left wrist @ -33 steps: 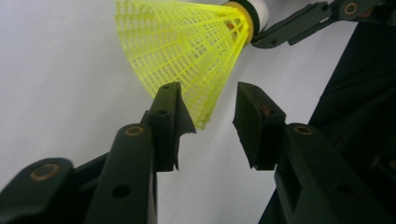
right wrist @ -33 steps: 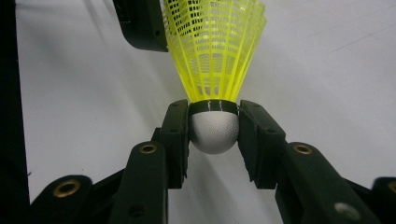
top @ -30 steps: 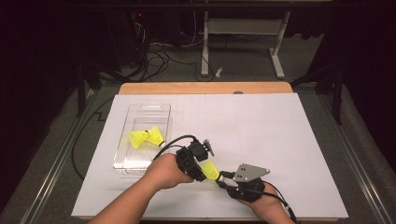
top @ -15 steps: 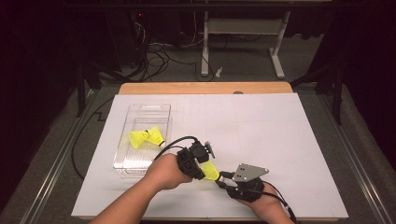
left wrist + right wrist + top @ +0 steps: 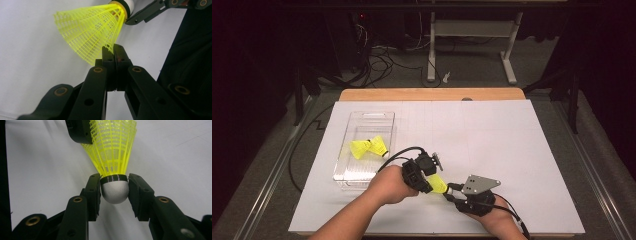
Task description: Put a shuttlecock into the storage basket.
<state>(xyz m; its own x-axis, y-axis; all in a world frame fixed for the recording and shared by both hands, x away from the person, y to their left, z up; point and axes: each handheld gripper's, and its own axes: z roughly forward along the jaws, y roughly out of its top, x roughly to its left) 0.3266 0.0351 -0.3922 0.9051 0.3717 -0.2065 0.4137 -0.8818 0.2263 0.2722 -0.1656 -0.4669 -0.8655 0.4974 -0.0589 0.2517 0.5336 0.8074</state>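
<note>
Near the front edge of the desk point(image 5: 512, 130), a yellow shuttlecock point(image 5: 438, 184) is held in the air between the two grippers, just above the white surface. The right gripper point(image 5: 114, 188) grips its white cork head, with the fingers point(image 5: 93, 192) on both sides of it. The left gripper point(image 5: 111, 53) has just been closing, and its fingers now pinch the rim of the yellow skirt. The step in hand seems to be a handover from right to left. To do it well, the right fingers should open only when the left grip is firm, and the left should not crush the thin mesh. To the left stands a clear plastic box point(image 5: 377, 117) that holds two more shuttlecocks point(image 5: 369, 148). Nothing lies between the hands and the box, so the way looks free.
</note>
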